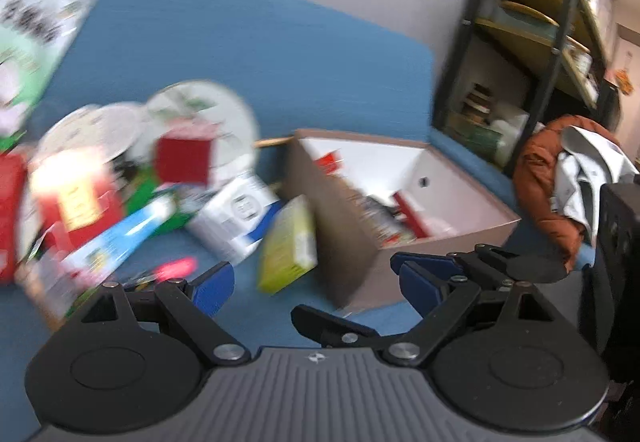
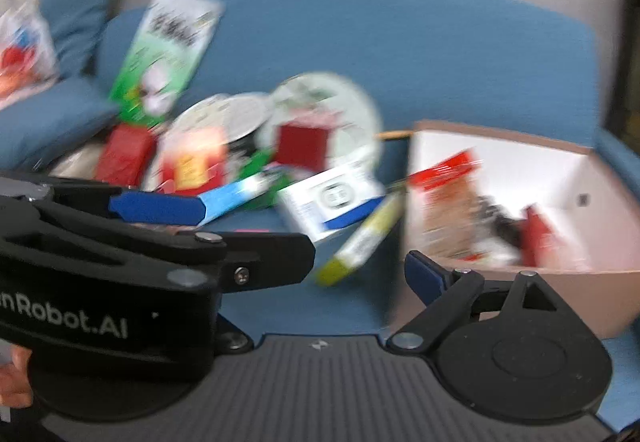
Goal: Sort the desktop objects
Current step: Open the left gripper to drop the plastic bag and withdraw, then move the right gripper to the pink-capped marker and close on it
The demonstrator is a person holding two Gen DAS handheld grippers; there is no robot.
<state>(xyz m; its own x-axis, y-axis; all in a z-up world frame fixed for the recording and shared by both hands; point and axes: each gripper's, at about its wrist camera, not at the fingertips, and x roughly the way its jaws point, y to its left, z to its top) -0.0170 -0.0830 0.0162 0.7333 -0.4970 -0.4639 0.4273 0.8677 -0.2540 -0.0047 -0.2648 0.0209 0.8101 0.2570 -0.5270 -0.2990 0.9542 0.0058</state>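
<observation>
Both views are motion-blurred. A pile of packages lies on a blue sofa: a red box [image 1: 182, 157], a white and blue box [image 1: 240, 217], a yellow-green box [image 1: 290, 246] and a long blue box [image 1: 120, 242]. An open cardboard box [image 1: 472, 242] with a white inside stands to the right and holds several items. My left gripper [image 1: 316, 278] is open and empty, hovering before the pile and the box. In the right wrist view the cardboard box [image 2: 520, 282] holds a red snack bag [image 2: 448, 201]. My right gripper [image 2: 400, 274] looks open and empty; the left gripper's body [image 2: 120, 262] hides its left finger.
A tall green and white package [image 2: 168, 49] leans on the sofa back [image 1: 280, 41]. Round white lids [image 1: 200, 113] lie in the pile. A black shelf unit [image 1: 520, 61] stands at the right, with an orange jacket [image 1: 560, 181] beside it. A blue cushion [image 2: 48, 117] lies at the left.
</observation>
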